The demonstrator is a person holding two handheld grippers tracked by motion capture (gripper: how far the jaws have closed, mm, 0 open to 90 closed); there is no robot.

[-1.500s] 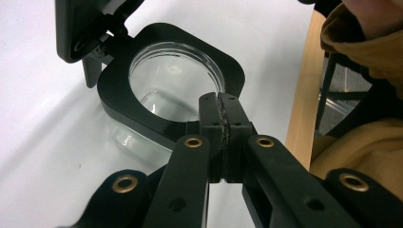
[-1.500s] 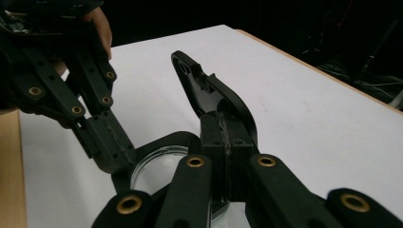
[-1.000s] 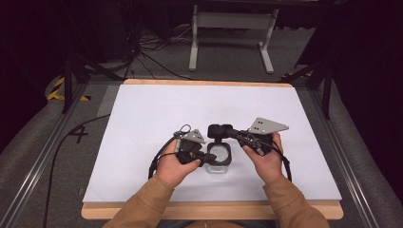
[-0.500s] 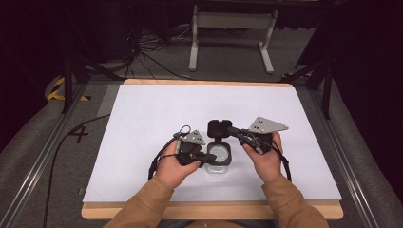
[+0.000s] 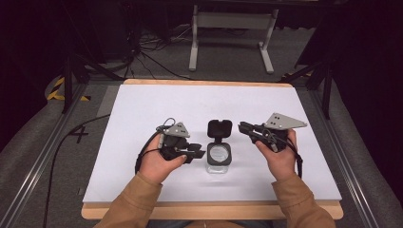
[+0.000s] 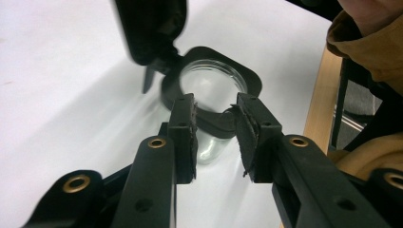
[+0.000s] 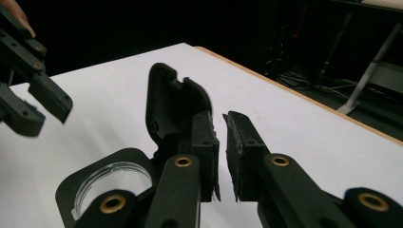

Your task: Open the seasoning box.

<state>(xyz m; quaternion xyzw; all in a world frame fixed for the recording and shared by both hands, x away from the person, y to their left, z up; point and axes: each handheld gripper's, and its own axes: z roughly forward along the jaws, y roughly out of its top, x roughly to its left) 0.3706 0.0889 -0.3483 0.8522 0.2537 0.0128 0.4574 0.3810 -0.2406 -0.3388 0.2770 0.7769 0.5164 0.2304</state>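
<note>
White counter (image 5: 142,118) bears a clear, rigid, probably slippery jar (image 5: 219,156), lid (image 5: 219,128) flipped up; left tool (image 6: 216,124) apart astride its black collar, the best hold; right tool (image 7: 218,142) nearly together, empty.

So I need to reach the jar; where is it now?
In the high view the jar stands on the white table, near its front edge, between the left gripper and right gripper, lid flipped open.

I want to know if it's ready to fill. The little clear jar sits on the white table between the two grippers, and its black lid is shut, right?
Not quite. The clear jar does sit on the white table between the two grippers, but its black flip lid stands open, hinged back off the mouth. The high view shows this.
</note>
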